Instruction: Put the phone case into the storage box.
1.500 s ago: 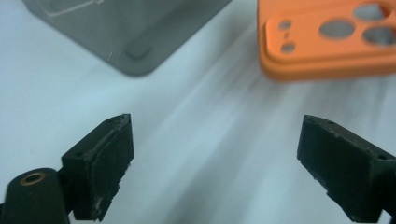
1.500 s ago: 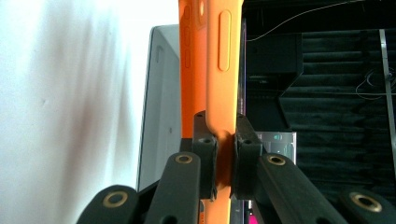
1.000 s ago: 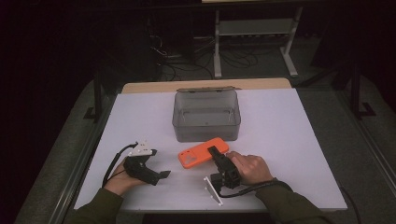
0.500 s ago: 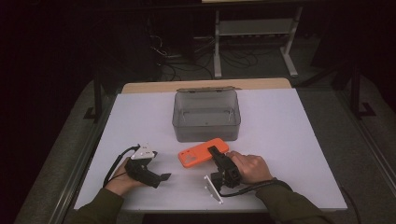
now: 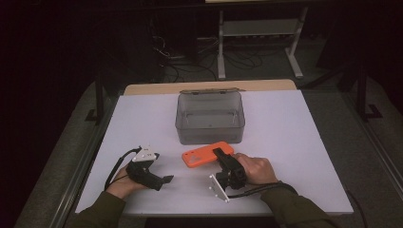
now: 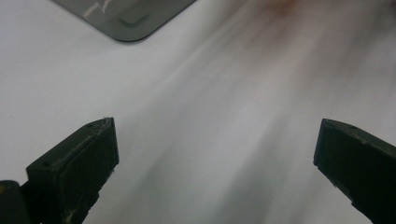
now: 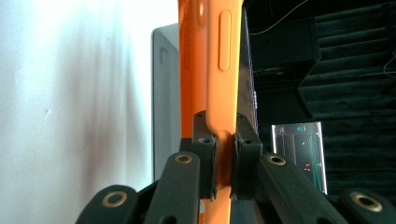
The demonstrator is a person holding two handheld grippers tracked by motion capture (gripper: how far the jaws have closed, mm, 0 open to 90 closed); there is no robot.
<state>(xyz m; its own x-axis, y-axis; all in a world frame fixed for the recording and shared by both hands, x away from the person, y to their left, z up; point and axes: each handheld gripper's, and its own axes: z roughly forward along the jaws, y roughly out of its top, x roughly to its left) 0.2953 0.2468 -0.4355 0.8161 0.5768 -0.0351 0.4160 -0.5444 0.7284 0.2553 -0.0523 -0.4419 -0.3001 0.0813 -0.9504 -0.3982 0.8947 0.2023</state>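
An orange phone case (image 5: 207, 154) lies flat on the white table, just in front of the grey box (image 5: 210, 118). My right gripper (image 5: 220, 154) is shut on the case's near right end; in the right gripper view both pads pinch the thin orange case (image 7: 212, 60) edge-on, midway at the right gripper (image 7: 225, 140). My left gripper (image 5: 167, 179) rests on the table at the near left, apart from the case. In the left gripper view the left gripper (image 6: 215, 154) stands wide open over bare table, with a corner of the grey box (image 6: 126, 16) ahead.
The clear grey box sits open at mid-table on the white tabletop (image 5: 294, 137). A metal shelf frame (image 5: 259, 38) and cables stand on the dark floor beyond the far edge. The table's near edge runs just behind my hands.
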